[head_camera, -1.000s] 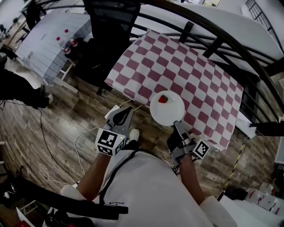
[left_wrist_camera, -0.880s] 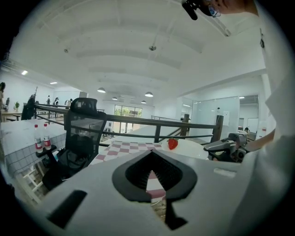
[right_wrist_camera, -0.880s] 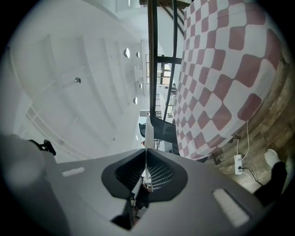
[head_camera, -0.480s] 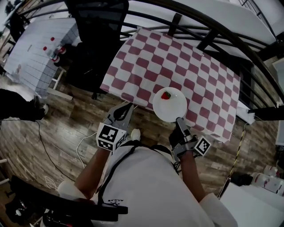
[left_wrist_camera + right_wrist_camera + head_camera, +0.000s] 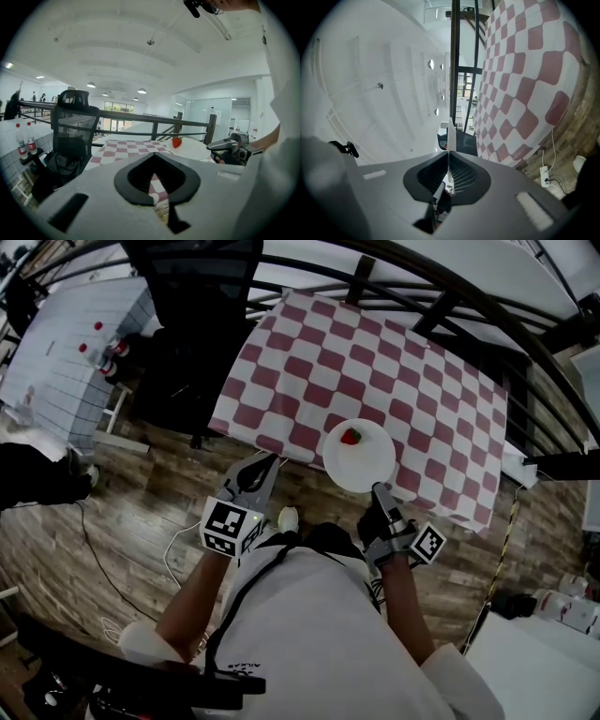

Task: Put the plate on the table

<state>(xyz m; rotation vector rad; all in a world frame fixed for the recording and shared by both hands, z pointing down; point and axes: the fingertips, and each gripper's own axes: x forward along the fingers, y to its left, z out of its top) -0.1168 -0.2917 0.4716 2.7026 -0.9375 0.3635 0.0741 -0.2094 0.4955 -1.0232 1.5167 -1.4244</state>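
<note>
On the far left of the left gripper view, two bottles [image 5: 19, 143] with red caps stand beside a black chair [image 5: 72, 122]; their labels are too small for us to read. Next comes the left gripper [image 5: 266, 465]. Its fingers are together with nothing between them, and it hangs off the near left corner of the table [image 5: 375, 362], well apart from the plate.

Further right we see the plate [image 5: 359, 457], white and round, with a strawberry [image 5: 351, 437] on its far half. It lies over the near edge of the table, which wears a red-and-white checked cloth. We cannot tell if it touches the cloth or hovers just above it. The right gripper [image 5: 380, 493] is clamped on the near rim; in its own view the rim shows as a thin white line pinched between the two fingers. So the plate reaches away from these fingers, forward and toward the middle of the table. Being round, it has no long axis; only this direction counts. We judge that the coming move is a short push forward and down with the right hand, the nearer one, keeping the plate level so the strawberry does not roll.

Both grippers carry cubes with black square markers, without letters. A print on the white shirt [image 5: 309, 643] is too small to read.
</note>
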